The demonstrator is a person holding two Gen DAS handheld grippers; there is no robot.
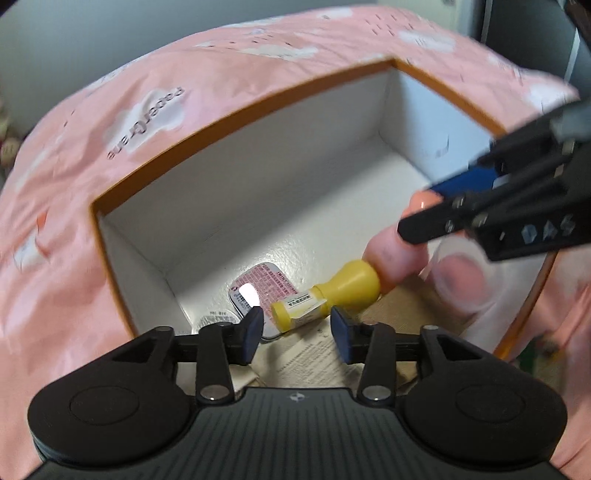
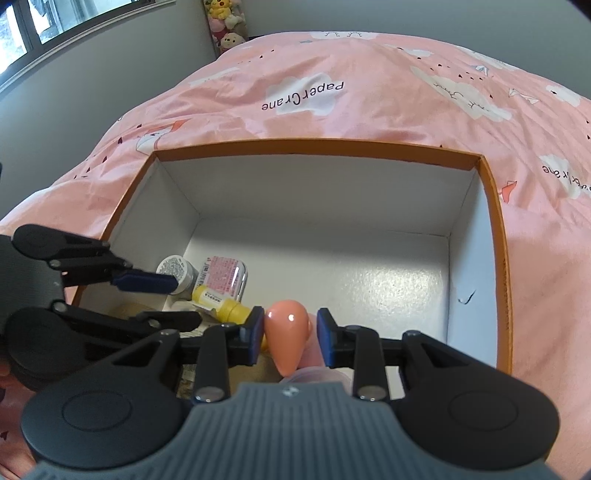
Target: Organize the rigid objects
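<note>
pink bedspread (image 2: 388, 92), grey wall (image 2: 110, 74), window (image 2: 55, 26)

Bed cover (image 2: 369, 92): "PaperCrane", printed on white clouds, upside down.
Pink tin label (image 2: 221, 275): dense print, seemingly too small to read.

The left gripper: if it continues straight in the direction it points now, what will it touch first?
Probably the yellow bottle, lying just ahead of the open left gripper on the floor of the box. Depth is unclear; the pink-labelled tin lies close behind.

Soft window daylight, glare on box floor (image 2: 388, 284), motion-blurred left view, fisheye-warped edges
</note>
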